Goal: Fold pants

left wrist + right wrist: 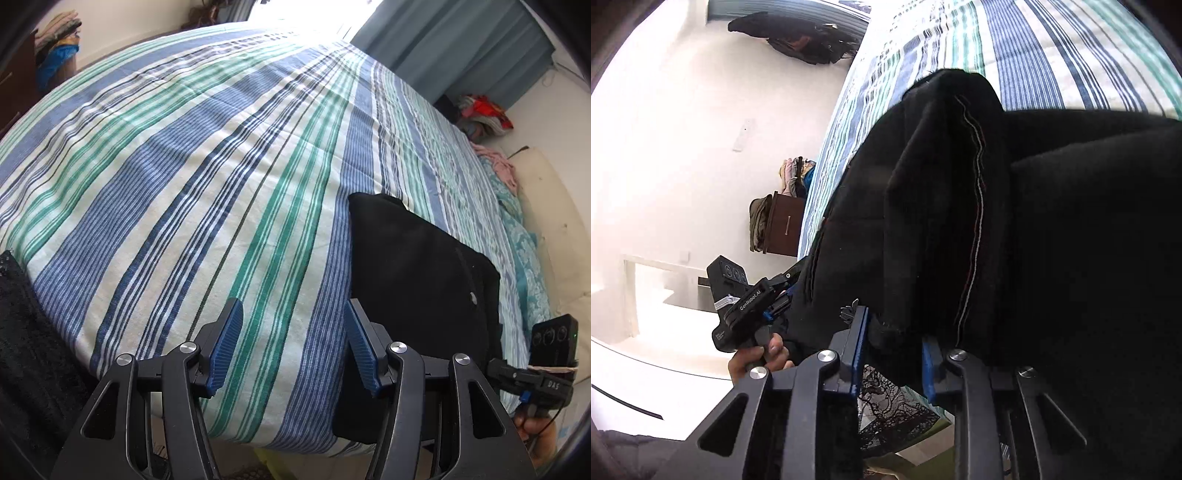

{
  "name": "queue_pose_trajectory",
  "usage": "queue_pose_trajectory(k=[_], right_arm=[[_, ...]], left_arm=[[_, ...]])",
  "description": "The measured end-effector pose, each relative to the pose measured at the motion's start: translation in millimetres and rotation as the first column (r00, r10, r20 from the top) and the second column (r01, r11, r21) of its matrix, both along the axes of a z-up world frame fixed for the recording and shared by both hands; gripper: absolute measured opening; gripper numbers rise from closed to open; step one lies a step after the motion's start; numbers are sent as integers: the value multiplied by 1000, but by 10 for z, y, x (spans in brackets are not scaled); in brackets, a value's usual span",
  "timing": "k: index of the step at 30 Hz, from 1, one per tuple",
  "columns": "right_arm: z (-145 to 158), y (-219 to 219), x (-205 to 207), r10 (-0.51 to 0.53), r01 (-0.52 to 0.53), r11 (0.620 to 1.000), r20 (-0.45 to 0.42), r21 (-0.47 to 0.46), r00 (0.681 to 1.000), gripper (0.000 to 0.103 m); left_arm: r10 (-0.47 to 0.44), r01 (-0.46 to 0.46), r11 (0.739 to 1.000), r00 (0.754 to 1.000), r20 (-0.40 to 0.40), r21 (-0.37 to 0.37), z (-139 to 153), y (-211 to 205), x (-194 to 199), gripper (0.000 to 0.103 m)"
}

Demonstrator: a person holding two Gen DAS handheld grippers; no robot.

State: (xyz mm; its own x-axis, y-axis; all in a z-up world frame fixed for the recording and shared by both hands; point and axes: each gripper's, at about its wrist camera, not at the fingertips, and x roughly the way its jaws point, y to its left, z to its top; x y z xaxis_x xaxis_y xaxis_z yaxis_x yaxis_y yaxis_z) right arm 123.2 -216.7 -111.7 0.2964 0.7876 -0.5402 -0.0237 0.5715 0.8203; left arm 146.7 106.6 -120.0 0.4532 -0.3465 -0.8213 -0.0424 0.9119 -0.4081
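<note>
striped bed (184, 184), black pants (417, 266) atop

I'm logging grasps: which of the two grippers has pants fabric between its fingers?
The right gripper: a fold of the black pants sits between its blue pads. The left gripper stands open over bare striped bedsheet.

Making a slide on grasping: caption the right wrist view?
Right gripper closed on a fold of black pants at the striped bed's edge.
</note>
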Motion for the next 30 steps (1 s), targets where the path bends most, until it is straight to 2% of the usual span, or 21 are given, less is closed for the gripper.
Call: queue_pose_trajectory(k=[3,5,8,11,15,21,27,30], right_arm=[[568,-57,-52,-1,9,998,147,-55,989,21],[945,-124,-106,23,6,992,225,-129,974,21],[1302,-273,-206,41,20,976,274,-218,961,21],[1450,-622,-286,20,58,963,283,-264,959,21],[1284,-1062,-447,-50,123,944,238,-306,970,21],[704,-1661,-608,-162,189,919,108,-345,981,21],[533,-1786,-781,-207,225,916,89,-331,974,21],[266,-1754,-733,-195,188,890,26,-416,980,21]], left_arm=[[11,-11,1000,1000,0,-9,12,33,-7,58],[10,-10,1000,1000,5,-16,25,26,-12,58],[-12,12,1000,1000,14,-14,49,-32,-23,58],[-41,41,999,999,25,3,71,-107,-40,59],[-67,67,998,997,27,14,75,-177,-46,60],[-94,93,995,995,26,38,76,-263,-69,60],[-145,141,987,989,40,81,120,-413,-133,60],[-195,190,977,980,42,102,140,-569,-151,60]])
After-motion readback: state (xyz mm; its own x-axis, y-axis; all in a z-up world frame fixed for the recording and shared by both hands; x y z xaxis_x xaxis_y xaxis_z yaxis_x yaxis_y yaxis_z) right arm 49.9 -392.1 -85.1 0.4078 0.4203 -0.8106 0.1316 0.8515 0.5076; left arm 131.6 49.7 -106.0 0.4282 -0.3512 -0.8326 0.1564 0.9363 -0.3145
